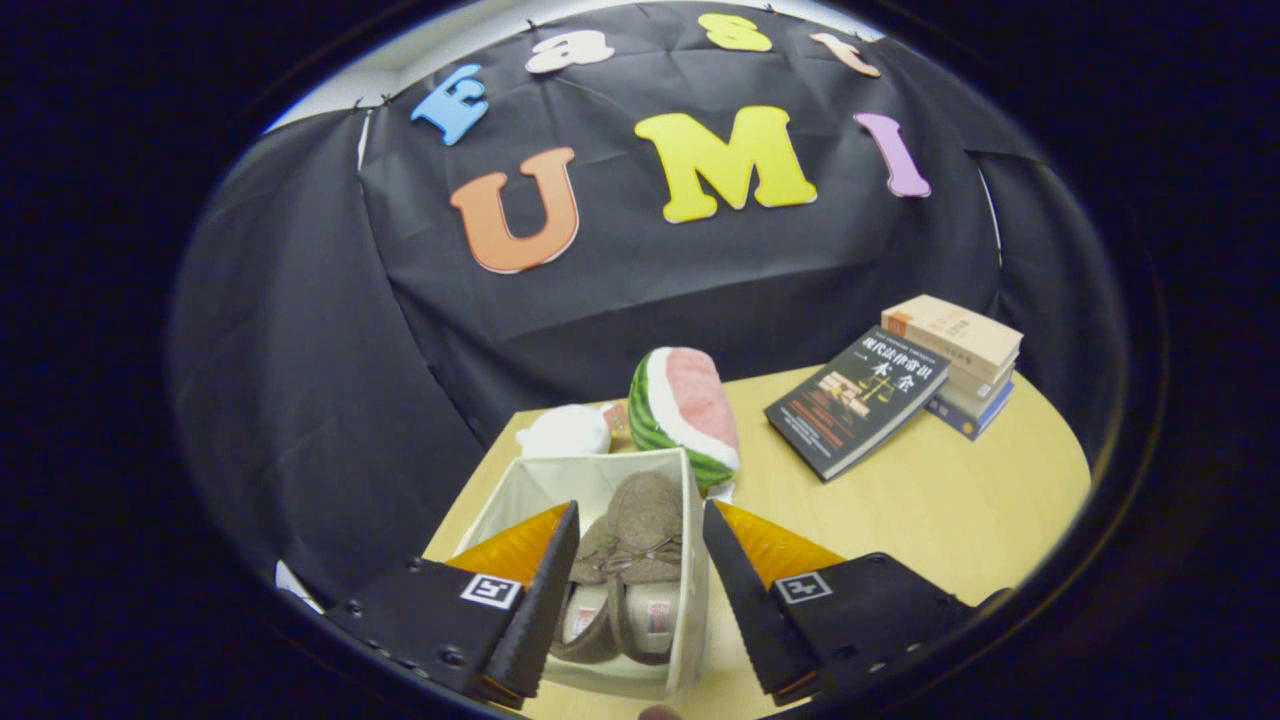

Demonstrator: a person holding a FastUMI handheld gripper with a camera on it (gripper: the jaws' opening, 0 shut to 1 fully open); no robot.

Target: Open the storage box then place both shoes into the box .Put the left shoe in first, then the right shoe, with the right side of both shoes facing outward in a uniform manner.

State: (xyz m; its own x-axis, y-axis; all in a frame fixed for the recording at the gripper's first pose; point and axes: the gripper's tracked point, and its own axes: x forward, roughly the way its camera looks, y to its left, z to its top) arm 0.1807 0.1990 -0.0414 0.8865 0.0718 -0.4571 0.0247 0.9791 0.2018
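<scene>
storage box (600, 480): near-left wall hidden behind your left finger (535, 590).
shoes (630, 570): heels partly covered by that finger; left from right not discernible.
white plush (563, 432): lower part behind box rim.
book stack (965, 365): partly hidden by leaning book (855, 400).

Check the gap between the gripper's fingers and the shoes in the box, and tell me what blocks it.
Nothing visible blocks it. The gripper is open above the white storage box, whose top is open. Both brown shoes lie inside, side by side, seen between the fingers. The watermelon plush stands beyond the box, out of the way.
</scene>
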